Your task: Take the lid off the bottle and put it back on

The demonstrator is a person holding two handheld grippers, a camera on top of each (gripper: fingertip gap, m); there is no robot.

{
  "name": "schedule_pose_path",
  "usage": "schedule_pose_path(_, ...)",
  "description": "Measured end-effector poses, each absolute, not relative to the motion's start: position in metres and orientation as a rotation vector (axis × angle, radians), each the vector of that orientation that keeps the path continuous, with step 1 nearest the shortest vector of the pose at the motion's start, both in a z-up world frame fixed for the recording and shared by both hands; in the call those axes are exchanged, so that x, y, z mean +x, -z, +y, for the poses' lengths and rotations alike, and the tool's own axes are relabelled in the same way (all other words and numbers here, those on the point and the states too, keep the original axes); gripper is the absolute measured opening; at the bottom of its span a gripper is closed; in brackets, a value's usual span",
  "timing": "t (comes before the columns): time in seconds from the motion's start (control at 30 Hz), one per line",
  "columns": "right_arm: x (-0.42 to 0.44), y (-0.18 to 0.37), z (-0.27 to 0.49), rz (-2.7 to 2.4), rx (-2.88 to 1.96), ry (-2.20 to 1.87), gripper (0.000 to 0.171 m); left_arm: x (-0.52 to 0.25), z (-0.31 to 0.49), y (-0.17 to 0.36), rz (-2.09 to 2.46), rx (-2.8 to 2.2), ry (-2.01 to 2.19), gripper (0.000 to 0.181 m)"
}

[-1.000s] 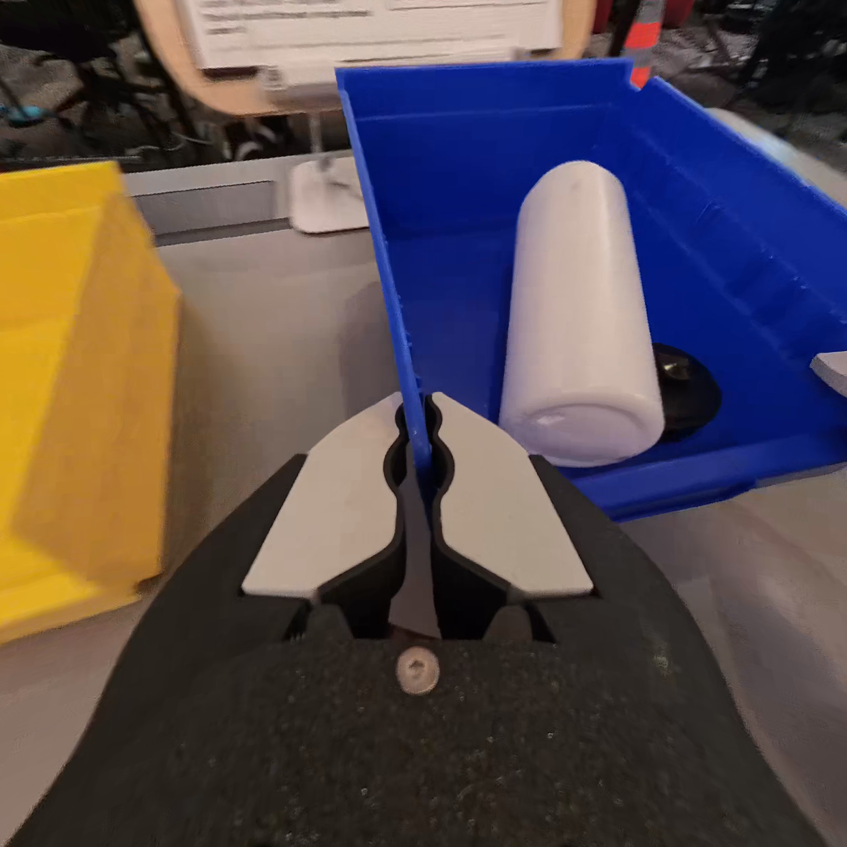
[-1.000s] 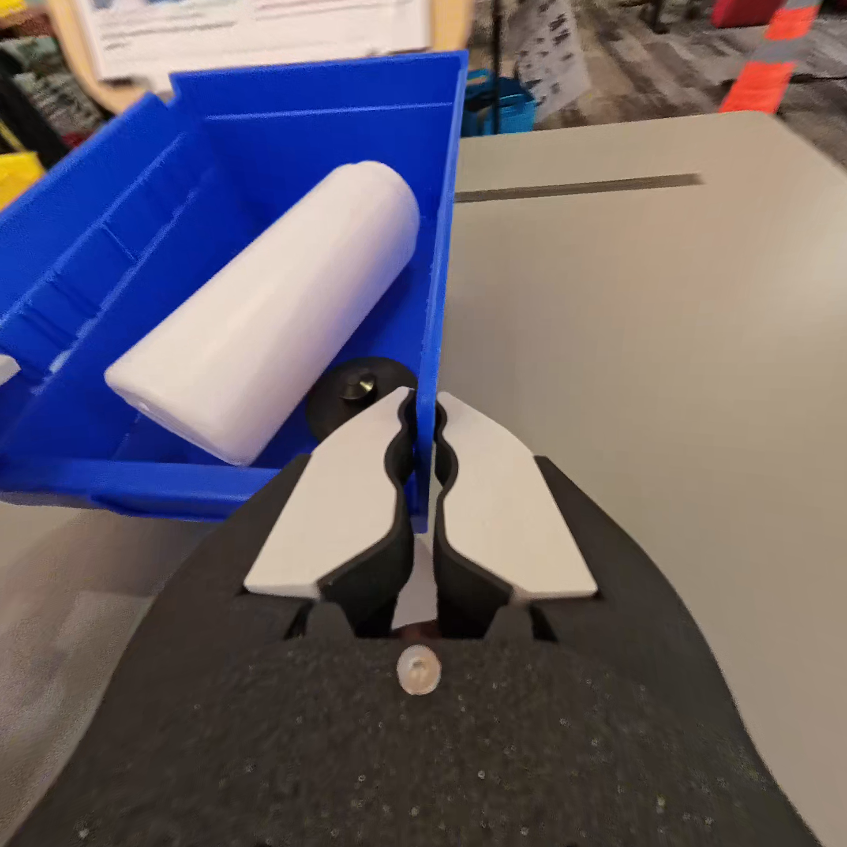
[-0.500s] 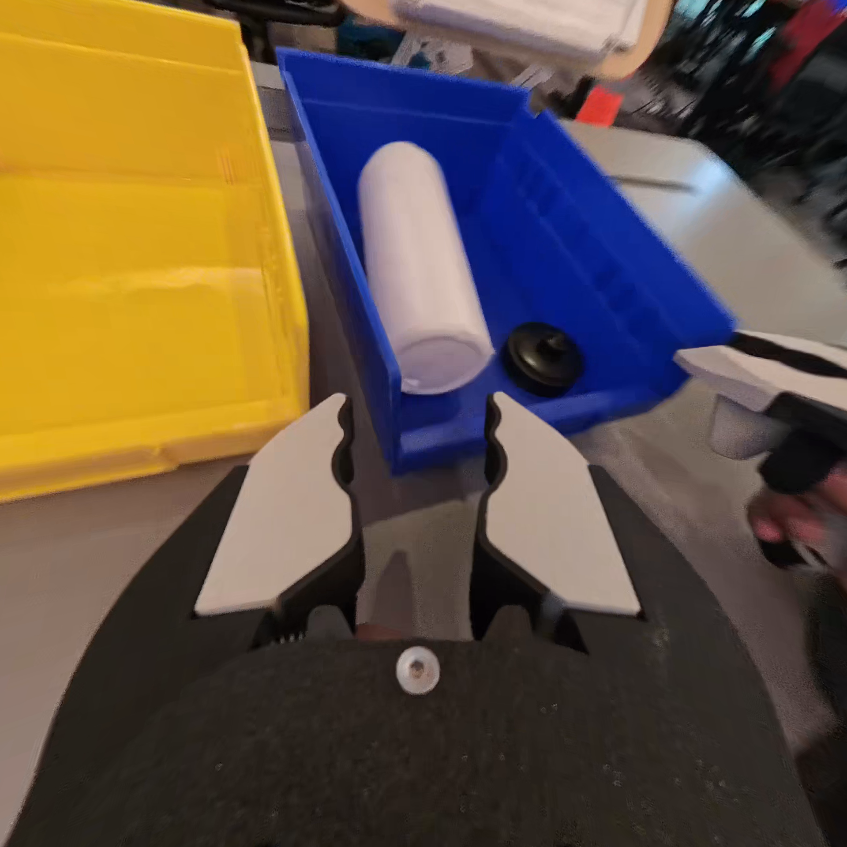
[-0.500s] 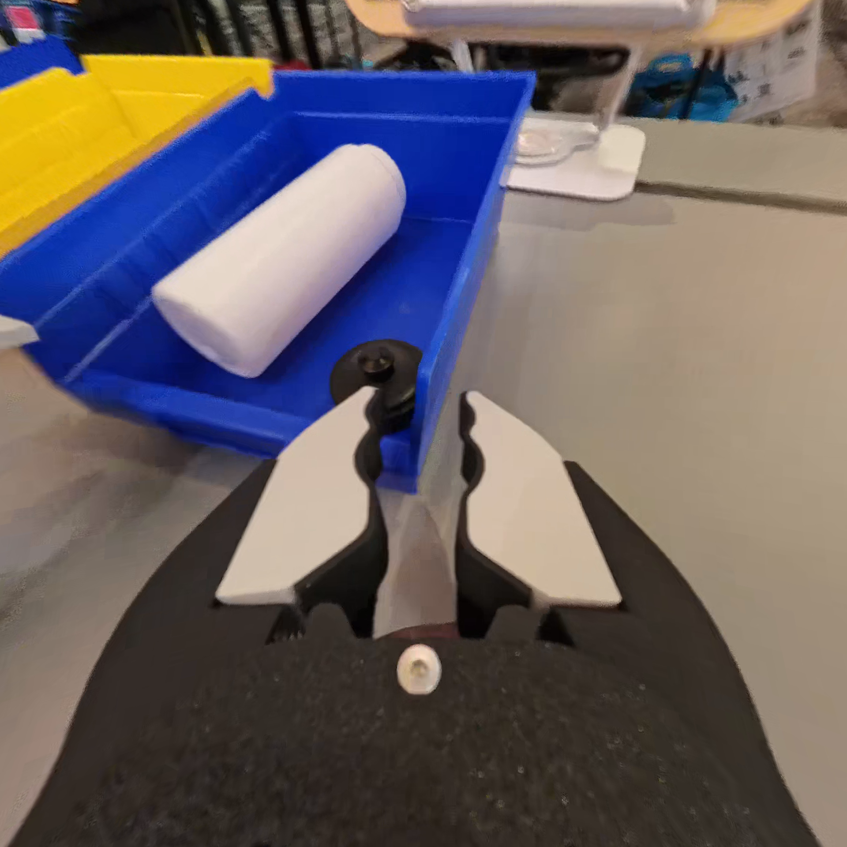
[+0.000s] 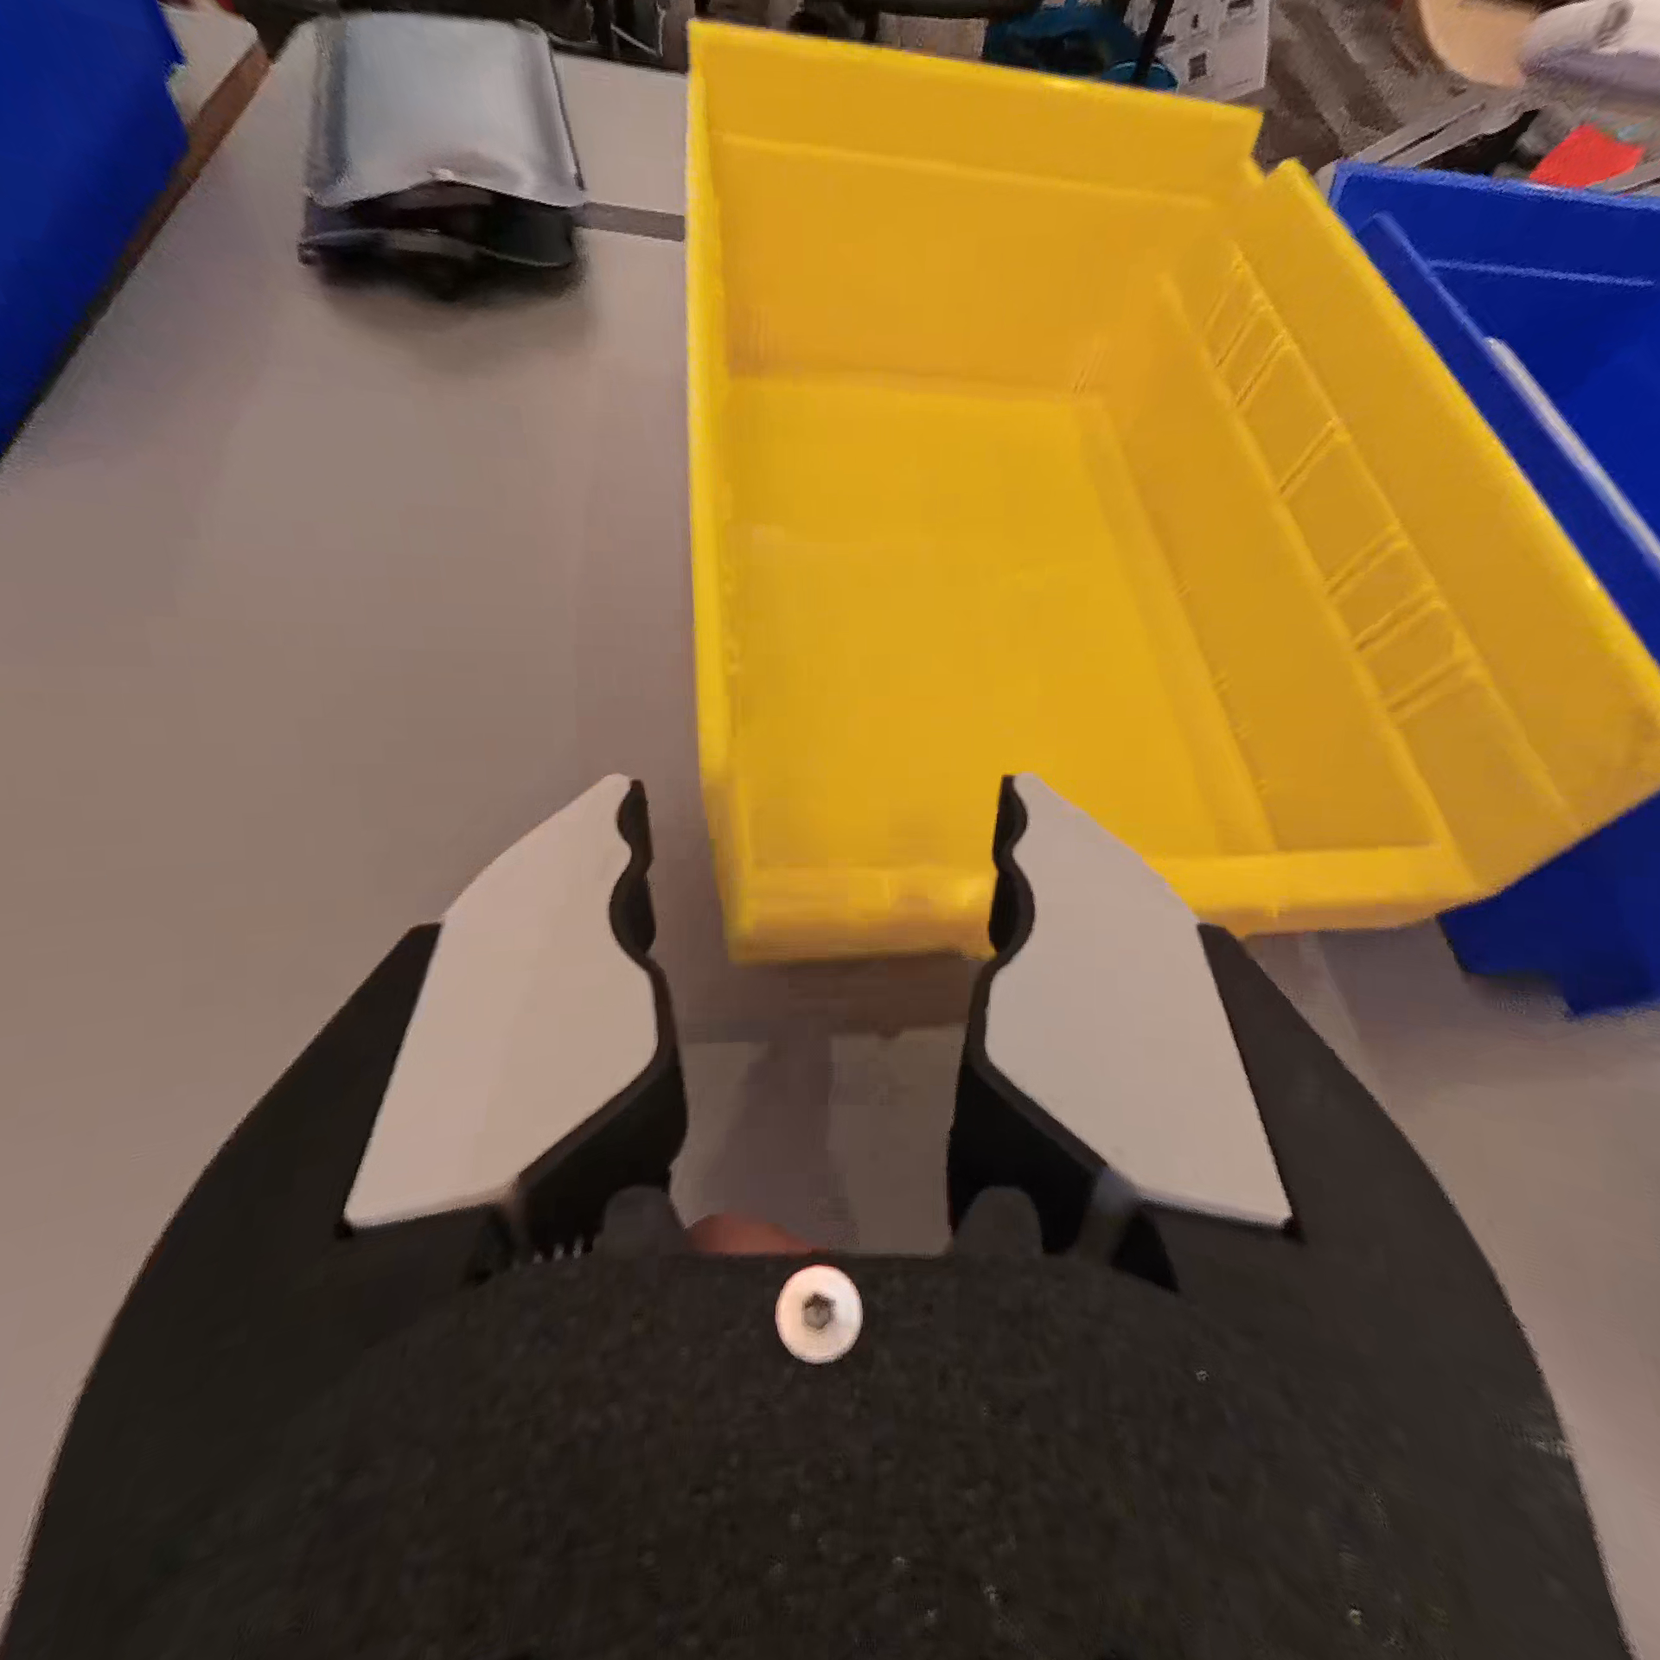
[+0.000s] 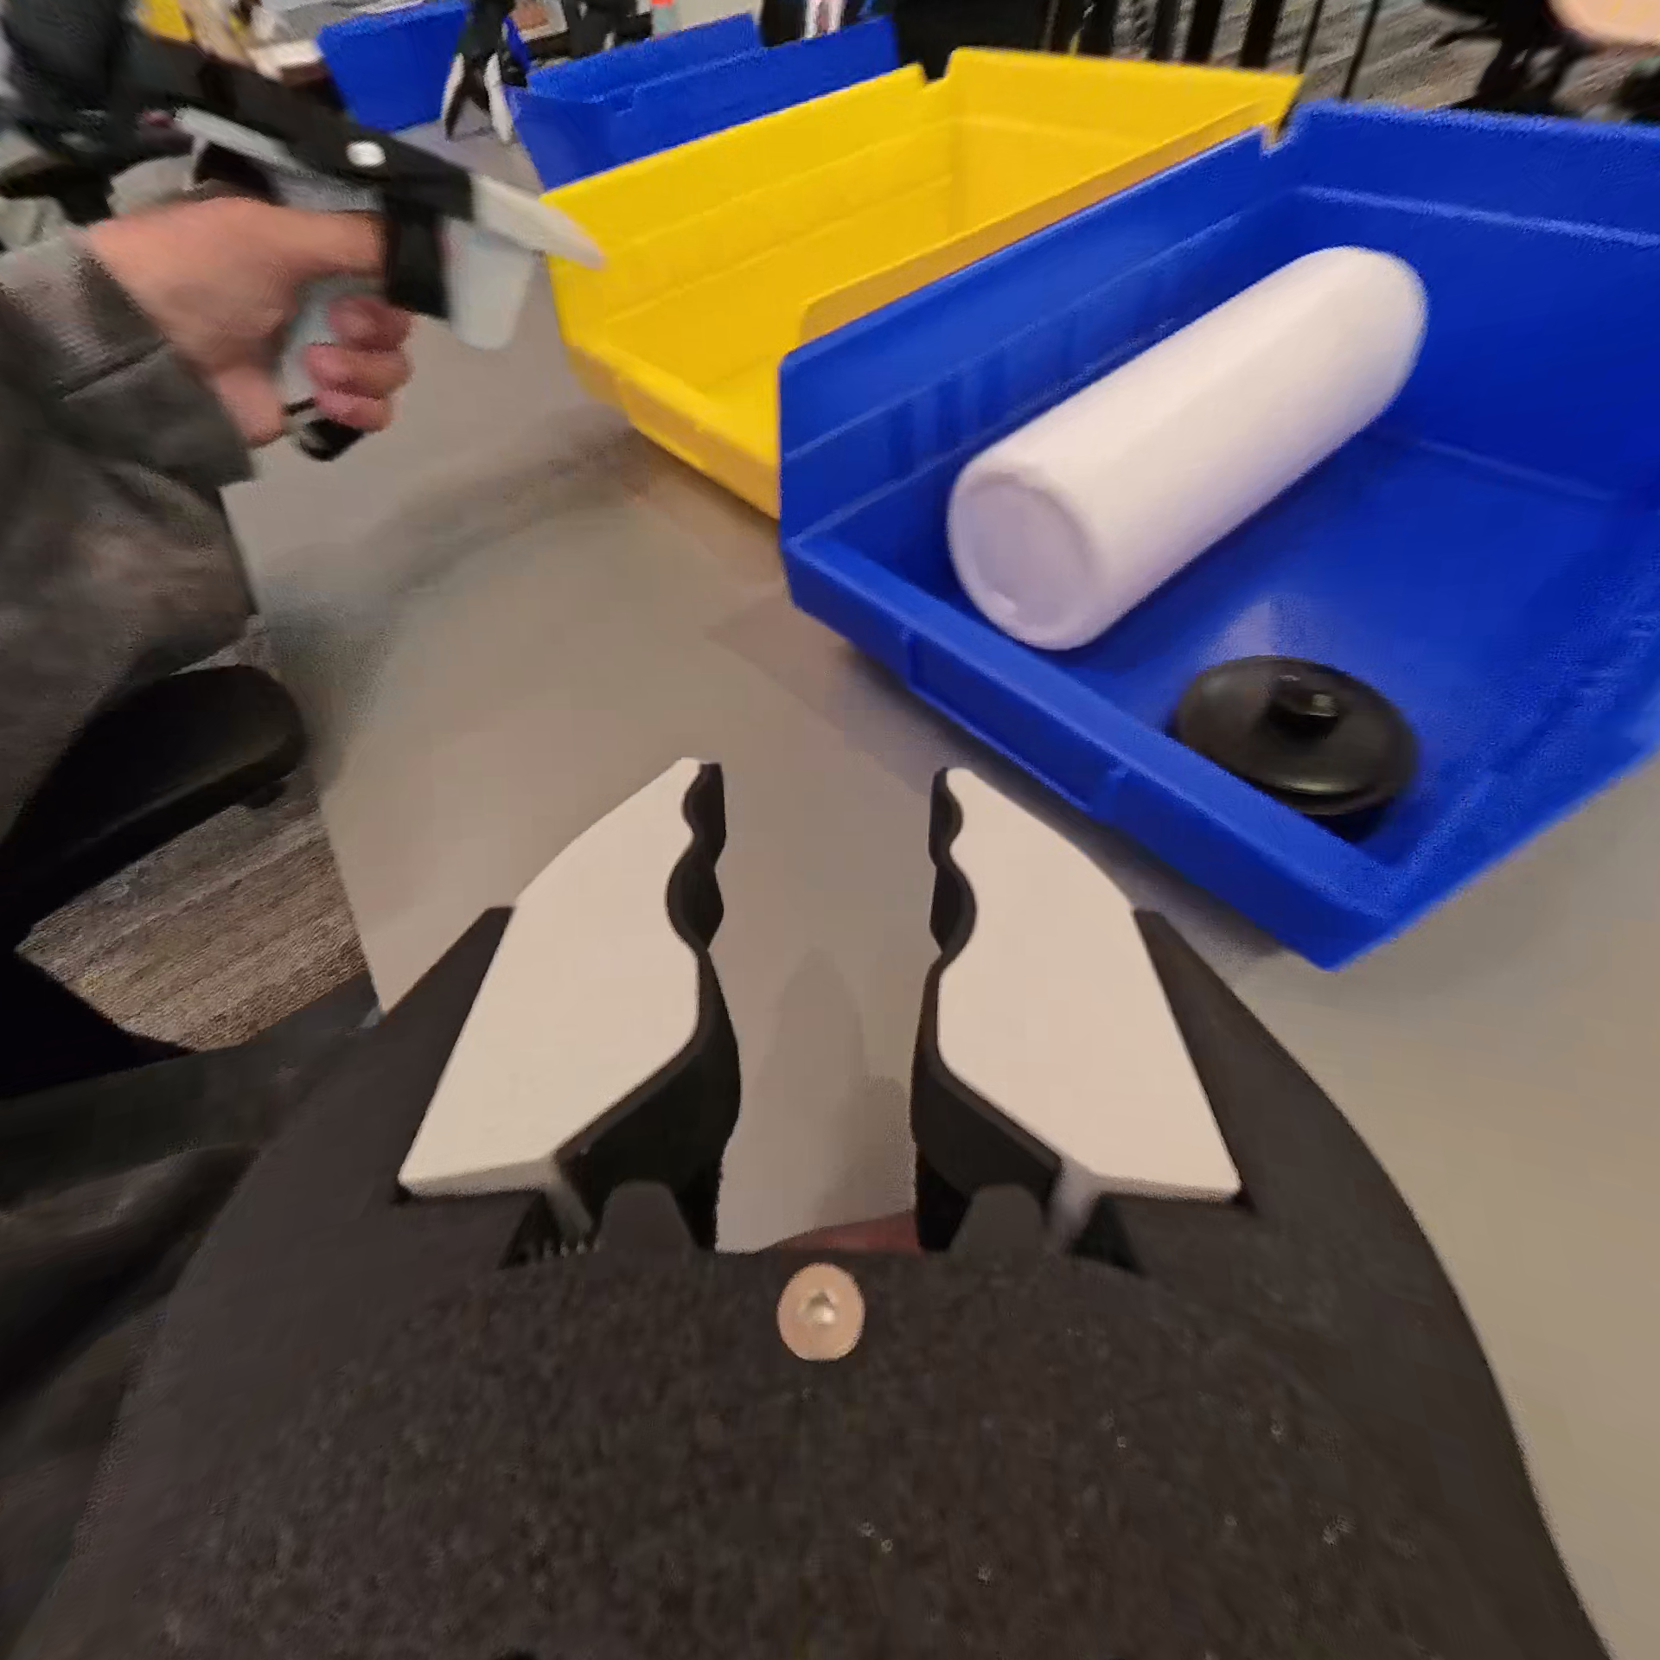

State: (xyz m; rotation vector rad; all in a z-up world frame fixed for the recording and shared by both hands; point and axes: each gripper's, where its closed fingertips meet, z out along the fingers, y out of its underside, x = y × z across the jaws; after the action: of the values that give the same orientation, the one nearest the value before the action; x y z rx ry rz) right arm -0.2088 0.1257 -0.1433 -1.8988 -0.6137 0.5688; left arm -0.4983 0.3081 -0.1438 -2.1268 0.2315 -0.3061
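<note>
Both grippers, left (image 5: 817, 862) and right (image 6: 825, 853), hang open and empty short of the bins, since the bottle (image 6: 1186, 440) and lid (image 6: 1293, 732) lie apart in the blue bin (image 6: 1033, 719), ungrasped.

Just past our left jaws sits an empty-looking yellow bin (image 5: 1033, 575) on a grey table (image 5: 341, 557), its near wall right beyond the tips and its ribbed side wall running off to the right. Farther ahead and to the left of those jaws lies a dark grey pouch (image 5: 440, 153), well apart from the yellow bin, while a blue bin (image 5: 1545, 377) stands just beside the yellow one on its right. Ahead and to the right of our right jaws that same blue bin shows closer, and two more blue bins (image 6: 683, 81) stand far back on the table.
</note>
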Motion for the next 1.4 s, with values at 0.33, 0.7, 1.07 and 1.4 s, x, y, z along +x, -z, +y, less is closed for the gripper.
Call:
schedule_pose_path(0.33, -0.293, 0.148, 0.156, -0.633, -1.929, -0.437, 0.062, -0.51, 0.31, 0.16, 0.139, -2.142, 0.148, 0.002)
schedule_pose_path(0.7, -0.338, 0.138, 0.209, -0.426, -2.009, -0.287, 0.044, -0.528, 0.189, 0.158, 0.004, -2.108, 0.208, 0.004)
schedule_pose_path(1.07, -0.292, 0.028, 0.174, -0.351, -1.728, -0.217, 0.013, -0.475, 0.156, 0.037, 0.11, -1.849, 0.069, 0.003)
schedule_pose_path(1.4, -0.109, -0.084, 0.143, -0.101, -1.551, -0.063, 0.011, -0.279, 0.178, -0.071, 0.412, -1.613, 0.173, 0.004)
